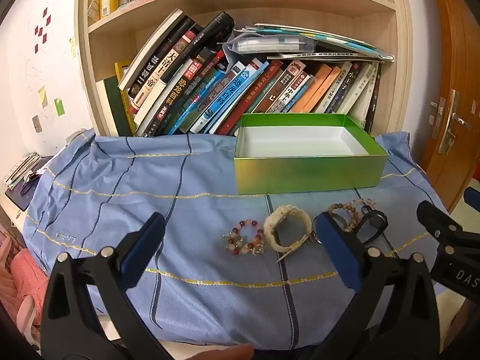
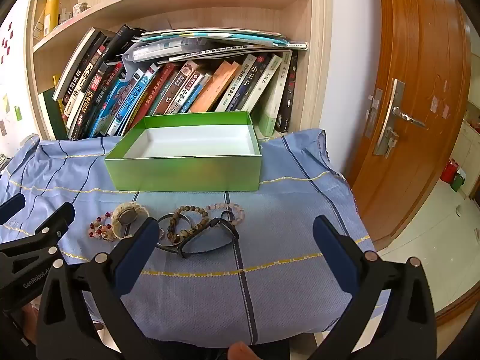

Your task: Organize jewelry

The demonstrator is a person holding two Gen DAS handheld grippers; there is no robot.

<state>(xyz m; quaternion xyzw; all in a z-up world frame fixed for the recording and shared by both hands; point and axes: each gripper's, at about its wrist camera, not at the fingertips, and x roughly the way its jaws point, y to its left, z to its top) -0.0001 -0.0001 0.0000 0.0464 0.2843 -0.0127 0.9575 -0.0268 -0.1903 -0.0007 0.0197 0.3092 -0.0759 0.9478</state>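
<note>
Both grippers hover with fingers spread wide and empty above a blue striped cloth (image 2: 270, 210), the left gripper (image 1: 240, 234) facing a red-and-white beaded bracelet (image 1: 244, 237) and the right gripper (image 2: 237, 237) over a dark band watch (image 2: 207, 237); sorting appears not yet begun. The jewelry lies in a row just in front of an empty green box (image 2: 183, 174): a cream watch (image 1: 288, 228), brown bead bracelet (image 2: 192, 213) and pale pink bracelet (image 2: 231, 210) overlapping. The next move likely calls for lowering onto one piece and closing without snagging neighbours.
</note>
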